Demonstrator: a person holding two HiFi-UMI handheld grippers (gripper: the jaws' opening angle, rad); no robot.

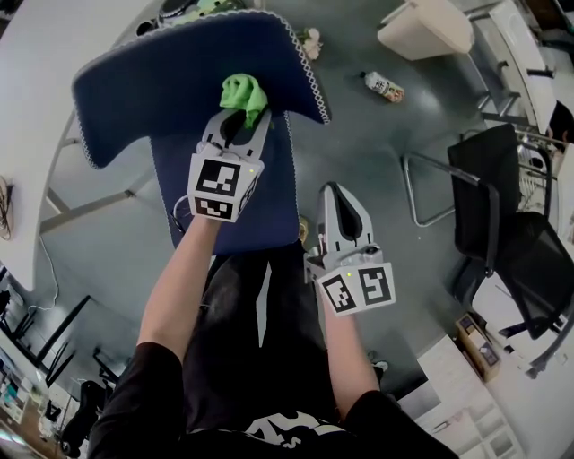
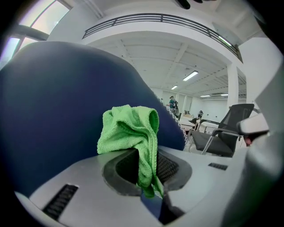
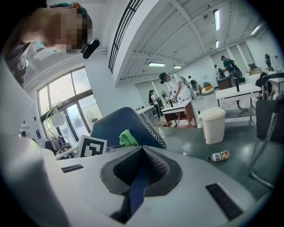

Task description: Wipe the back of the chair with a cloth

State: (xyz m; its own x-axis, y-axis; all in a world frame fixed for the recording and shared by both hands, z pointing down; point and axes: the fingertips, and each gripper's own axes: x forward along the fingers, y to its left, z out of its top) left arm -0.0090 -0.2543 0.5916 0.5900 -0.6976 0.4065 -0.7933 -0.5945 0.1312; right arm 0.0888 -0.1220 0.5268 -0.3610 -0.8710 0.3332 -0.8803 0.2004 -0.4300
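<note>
A dark blue chair with its curved back [image 1: 170, 67] and seat [image 1: 269, 206] stands in front of me. My left gripper [image 1: 244, 115] is shut on a bunched green cloth [image 1: 243, 92], which is pressed to the lower middle of the chair back. In the left gripper view the cloth [image 2: 131, 133] hangs down between the closed jaws of my left gripper [image 2: 148, 177], with the blue back [image 2: 53, 115] right behind it. My right gripper [image 1: 334, 193] hangs shut and empty to the right of the seat. In its own view my right gripper [image 3: 142, 170] points toward the chair [image 3: 117, 126] and the cloth [image 3: 128, 138].
A white table [image 1: 36, 116] curves along the left. On the grey floor lie a bottle [image 1: 384, 86] and a white bin [image 1: 426, 27] at the far right. A black chair [image 1: 498, 211] stands to the right. People work at desks far off [image 3: 177, 95].
</note>
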